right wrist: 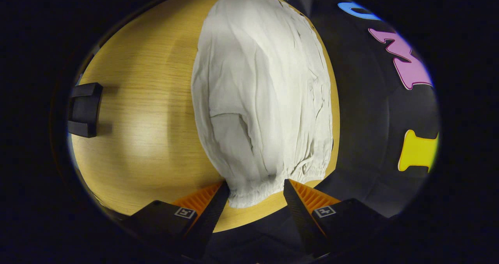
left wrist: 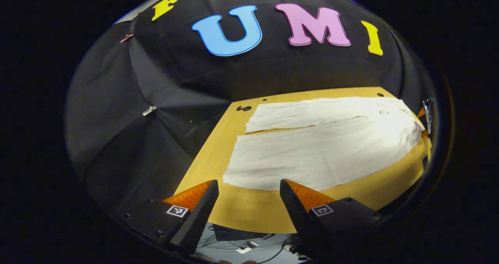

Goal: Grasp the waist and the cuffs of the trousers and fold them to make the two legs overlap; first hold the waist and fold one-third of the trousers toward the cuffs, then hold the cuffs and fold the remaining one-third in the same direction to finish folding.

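Both open jaws face trousers (left wrist: 323,147) flat on table (left wrist: 249,213).

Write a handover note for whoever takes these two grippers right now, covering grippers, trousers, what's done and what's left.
Left gripper: open, holding nothing, facing the cuff end.
Right gripper: open, at the gathered waistband, not yet closed on it.
White fabric trousers: spread flat on the yellow wooden table, legs side by side.
Done: nothing folded.
Left: overlap the legs, fold the waist third toward the cuffs, then fold the cuff third.
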